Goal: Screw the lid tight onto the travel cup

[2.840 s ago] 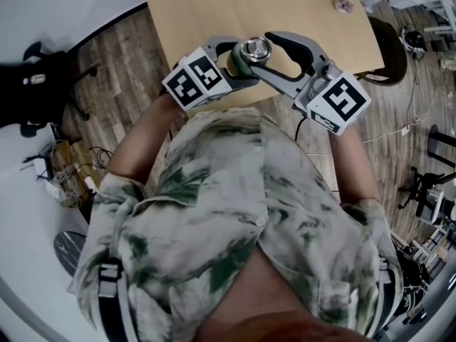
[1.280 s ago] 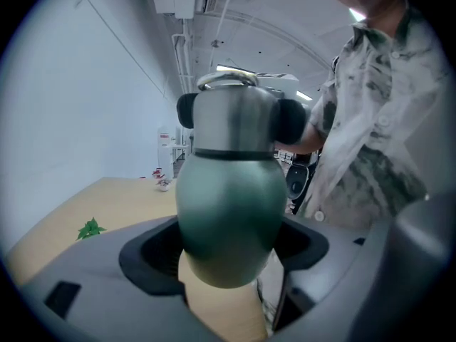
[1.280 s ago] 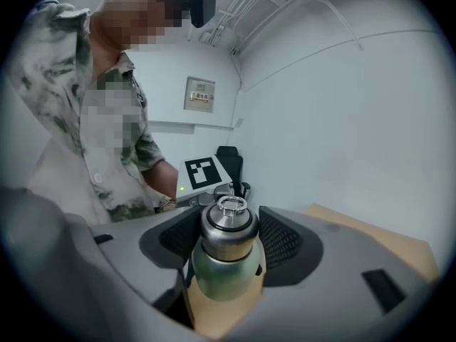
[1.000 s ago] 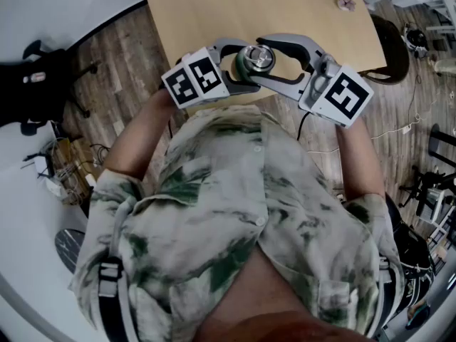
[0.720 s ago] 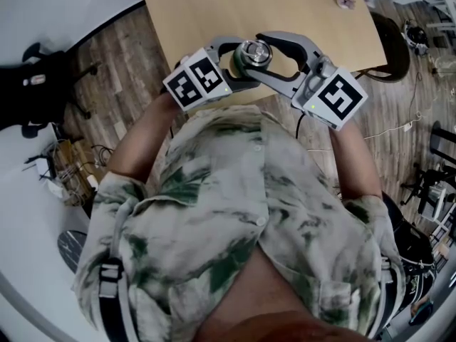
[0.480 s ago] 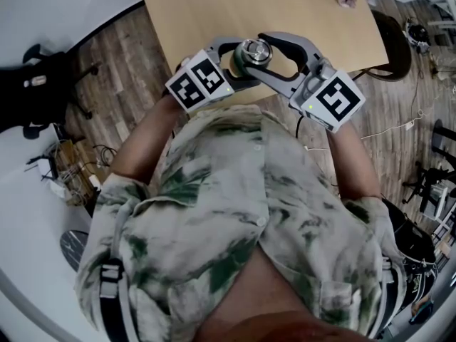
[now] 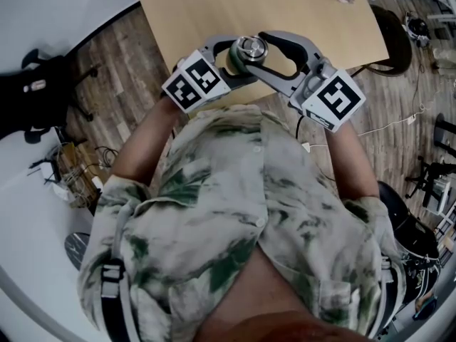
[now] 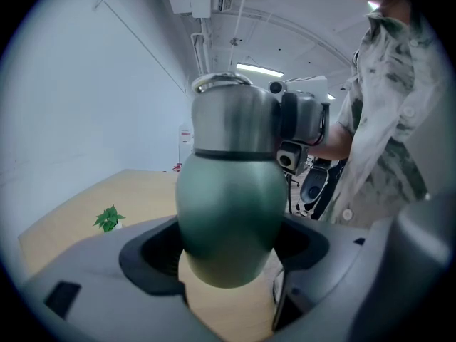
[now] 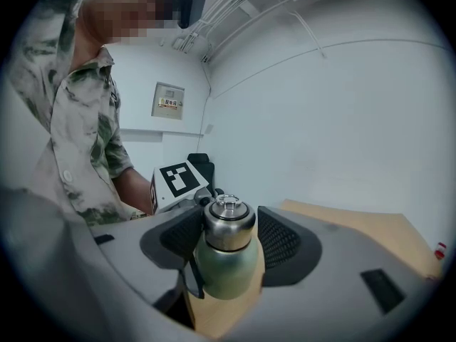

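You are holding the dark green, rounded metal travel cup [image 8: 228,219] up in front of your chest, above the near edge of the light wooden table [image 7: 306,9] rather than standing it on the surface. Your left gripper [image 8: 229,258] is clamping the cup's lower body, with its jaws drawn in against both sides. That hold looks meant to stop the body spinning while the top is turned.

Your right gripper [image 9: 226,237] is coming in from the opposite side and gripping the brushed-steel cylindrical lid [image 9: 228,223]. Its jaws are narrowed to the lid's width, and the ribbed black pads [image 9: 281,242] are sitting at the lid's sides.

The lid is sitting square on the cup's neck, and no gap is showing at the seam in the left gripper view. How far the threads are engaged cannot be read from here. In the head view the two grippers are meeting at an angle, which is probably giving your right wrist room to rotate.

You appear to be in the tightening stage. The main risk is the smooth steel slipping in the pads if you are twisting off-axis.
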`<move>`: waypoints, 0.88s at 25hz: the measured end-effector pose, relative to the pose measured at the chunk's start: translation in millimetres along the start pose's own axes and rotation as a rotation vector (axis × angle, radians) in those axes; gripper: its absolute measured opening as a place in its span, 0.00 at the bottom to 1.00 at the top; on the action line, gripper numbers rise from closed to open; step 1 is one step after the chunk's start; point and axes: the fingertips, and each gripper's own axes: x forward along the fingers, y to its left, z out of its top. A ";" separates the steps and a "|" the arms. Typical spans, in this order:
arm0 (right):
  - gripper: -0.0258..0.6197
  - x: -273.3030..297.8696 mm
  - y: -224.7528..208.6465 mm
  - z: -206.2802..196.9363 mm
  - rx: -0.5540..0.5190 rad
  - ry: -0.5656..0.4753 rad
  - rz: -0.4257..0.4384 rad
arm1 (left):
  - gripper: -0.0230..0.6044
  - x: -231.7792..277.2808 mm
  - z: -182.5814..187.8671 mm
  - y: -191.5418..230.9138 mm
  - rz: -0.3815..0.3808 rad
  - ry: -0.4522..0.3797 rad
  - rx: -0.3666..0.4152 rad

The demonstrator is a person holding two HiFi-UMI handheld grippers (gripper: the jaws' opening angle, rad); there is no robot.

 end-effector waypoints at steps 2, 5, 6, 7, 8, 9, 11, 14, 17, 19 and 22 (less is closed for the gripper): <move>0.45 -0.3 2.7 1.0 -0.003 -0.001 0.015 | 0.64 -2.5 -1.9 -1.2 -0.011 0.004 0.012; 0.45 0.3 5.9 4.0 -0.019 0.006 0.056 | 0.64 -4.9 -2.5 -6.4 -0.056 0.011 0.042; 0.45 0.9 6.8 4.7 -0.024 0.013 0.073 | 0.64 -5.2 -2.0 -8.3 -0.073 0.011 0.051; 0.45 1.4 8.1 4.7 -0.031 0.021 0.091 | 0.64 -5.1 -1.5 -10.0 -0.089 0.009 0.059; 0.45 1.6 9.6 4.4 -0.040 0.030 0.111 | 0.64 -4.7 -1.3 -11.6 -0.104 0.008 0.065; 0.43 1.5 11.0 3.9 -0.049 0.037 0.126 | 0.64 -4.1 -1.4 -13.0 -0.117 0.008 0.069; 0.43 1.1 12.1 2.7 -0.063 0.046 0.131 | 0.64 -2.9 -1.7 -14.1 -0.124 0.008 0.069; 0.42 0.7 9.5 2.6 -0.060 0.038 0.086 | 0.64 -1.1 -0.6 -11.4 -0.091 0.004 0.053; 0.42 2.1 7.4 1.7 -0.044 0.030 0.038 | 0.64 -0.7 -1.4 -7.4 -0.045 0.000 0.027; 0.42 2.4 6.5 1.2 -0.029 0.019 0.017 | 0.64 -0.8 -2.6 -5.9 -0.026 0.001 0.014; 0.42 1.8 5.6 -1.3 -0.013 0.015 -0.007 | 0.64 -0.8 -4.6 -5.1 -0.013 0.006 0.009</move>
